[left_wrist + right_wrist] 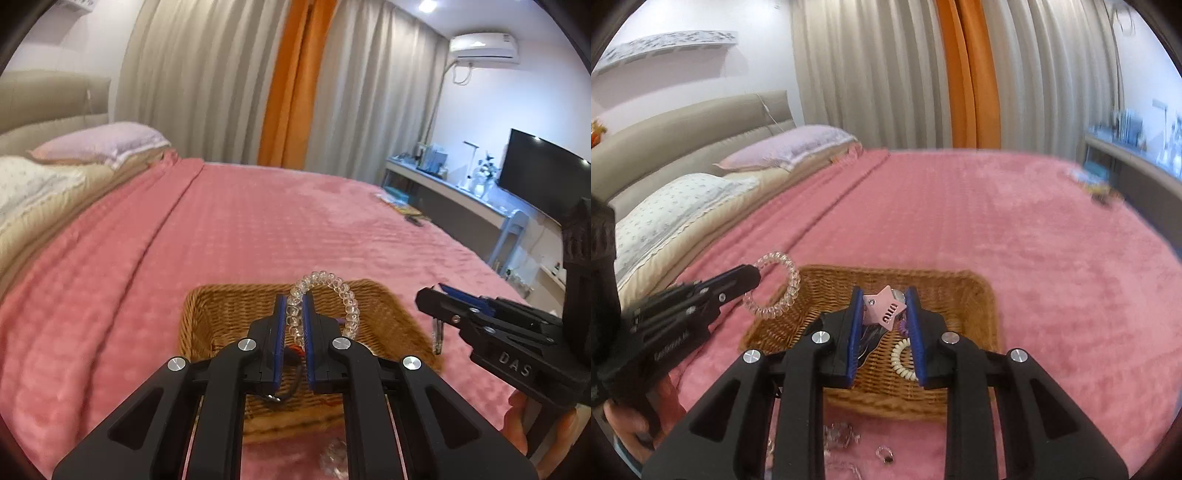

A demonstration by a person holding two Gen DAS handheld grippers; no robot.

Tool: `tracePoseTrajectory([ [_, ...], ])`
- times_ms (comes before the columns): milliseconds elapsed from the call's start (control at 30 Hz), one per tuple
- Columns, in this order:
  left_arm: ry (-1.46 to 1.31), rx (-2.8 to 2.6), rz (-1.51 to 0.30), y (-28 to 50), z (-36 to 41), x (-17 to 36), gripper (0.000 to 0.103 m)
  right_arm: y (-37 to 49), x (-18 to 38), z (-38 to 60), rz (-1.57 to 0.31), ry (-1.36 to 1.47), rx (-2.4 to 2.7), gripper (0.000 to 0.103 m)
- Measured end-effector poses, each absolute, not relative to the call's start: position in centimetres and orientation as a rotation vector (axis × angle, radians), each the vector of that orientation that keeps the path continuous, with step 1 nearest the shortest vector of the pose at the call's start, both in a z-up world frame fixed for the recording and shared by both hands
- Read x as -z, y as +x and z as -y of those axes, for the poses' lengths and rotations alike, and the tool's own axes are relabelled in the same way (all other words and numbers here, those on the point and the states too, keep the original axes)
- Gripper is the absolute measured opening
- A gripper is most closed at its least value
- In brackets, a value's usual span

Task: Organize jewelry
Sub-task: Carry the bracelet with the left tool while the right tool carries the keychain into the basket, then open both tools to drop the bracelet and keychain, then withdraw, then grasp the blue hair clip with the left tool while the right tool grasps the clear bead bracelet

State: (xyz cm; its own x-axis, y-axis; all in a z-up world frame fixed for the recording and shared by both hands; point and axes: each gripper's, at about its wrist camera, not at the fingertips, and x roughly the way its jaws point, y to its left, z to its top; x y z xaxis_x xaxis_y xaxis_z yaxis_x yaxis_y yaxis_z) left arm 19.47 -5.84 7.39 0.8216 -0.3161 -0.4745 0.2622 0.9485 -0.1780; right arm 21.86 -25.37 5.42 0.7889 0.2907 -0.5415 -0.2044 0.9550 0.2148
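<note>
Left wrist view: the left gripper [295, 314] is clamped on a clear beaded bracelet [334, 291], holding it above the wicker basket [221, 314] on the pink bedspread [184, 240]. Right wrist view: the right gripper [884, 306] is closed on a pink star-shaped hair clip [884, 308] over the same basket, which contains a cream spiral hair tie [901, 360].

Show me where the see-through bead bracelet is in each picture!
Left wrist view: the bead bracelet sits low in the middle, pinched in the left hand-held gripper, above the basket.
Right wrist view: the bracelet is at the left, in front of the basket's left rim.
Shared landmark: the orange curtain behind the bed.
</note>
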Motion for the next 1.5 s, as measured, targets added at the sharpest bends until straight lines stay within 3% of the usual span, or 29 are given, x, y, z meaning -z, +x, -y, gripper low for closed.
tracePoseTrajectory([
  [300,-0.183,0.303,-0.615,23.3,4.3,-1.5,0.007,26.7,0.3,24.6,-0.718,0.173,-0.248,0.02],
  [600,-0.183,0.294,-0.644,23.7,4.0,-0.5,0.008,27.1,2.7,24.4,-0.769,0.164,-0.234,0.021],
  [633,-0.187,0.295,-0.639,23.6,3.9,-0.5,0.011,27.2,2.7,24.5,-0.773,0.173,-0.234,0.023],
  [700,-0.2,0.306,-0.629,23.3,3.6,-0.7,0.025,27.0,2.5,25.1,-0.761,0.197,-0.23,0.042],
  [767,-0.211,0.313,-0.611,22.7,3.3,-1.1,0.037,26.4,2.0,25.6,-0.739,0.211,-0.225,0.051],
  [1233,-0.232,0.384,-0.522,12.6,1.0,-5.1,0.039,15.1,-3.7,25.6,-0.599,0.153,-0.262,0.051],
  [1500,-0.256,0.376,-0.585,7.4,-0.6,-3.5,0.039,10.2,-1.6,24.1,-0.635,0.109,-0.273,0.05],
])
